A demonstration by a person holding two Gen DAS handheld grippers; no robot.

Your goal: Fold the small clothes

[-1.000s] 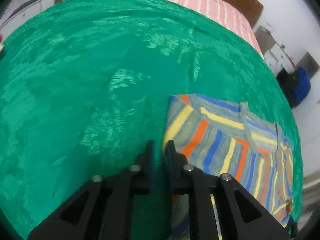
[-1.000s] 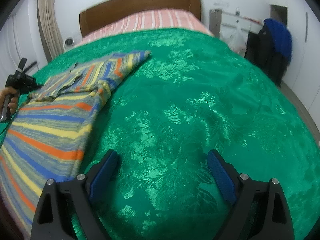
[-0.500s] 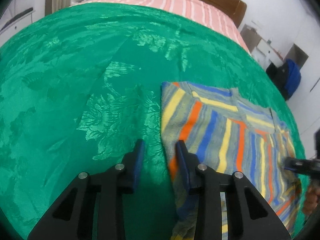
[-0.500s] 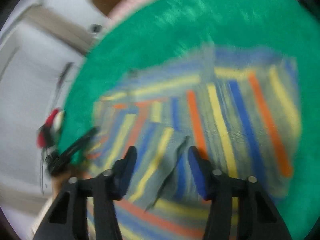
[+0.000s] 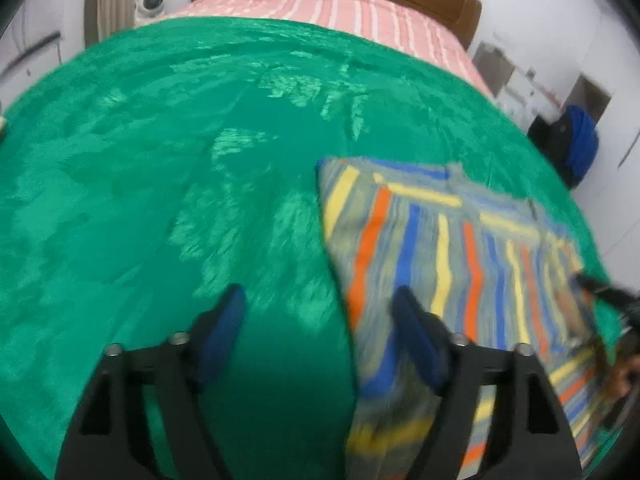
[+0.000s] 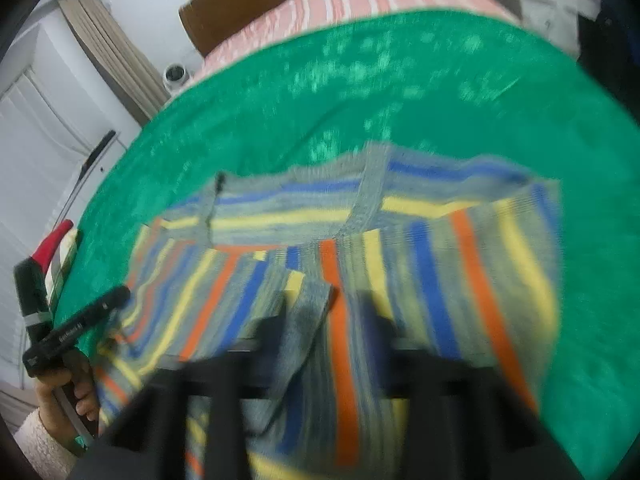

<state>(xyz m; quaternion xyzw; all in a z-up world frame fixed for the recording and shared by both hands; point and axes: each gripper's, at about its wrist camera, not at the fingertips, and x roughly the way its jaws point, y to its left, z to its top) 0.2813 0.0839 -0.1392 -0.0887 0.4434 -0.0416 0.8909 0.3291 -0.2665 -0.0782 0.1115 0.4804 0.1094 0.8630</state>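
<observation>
**Both grippers let go of the striped garment**

The striped garment lies on the green bedspread, toward its near edge and well short of the pink striped sheet at the headboard end. A second ago the left gripper was pinched on the garment's edge; now its jaws are opening wide, one finger over bare bedspread and the other over the cloth, which lies loose between them, unpressed. The right gripper, which then hung over bare bedspread beside the garment, has swung above its middle; its jaws are opening about a grey cuff without visibly clamping it, though blur hides detail. A sleeve appears folded inward, so one fold looks complete and fresh grips are needed for the next.
</observation>
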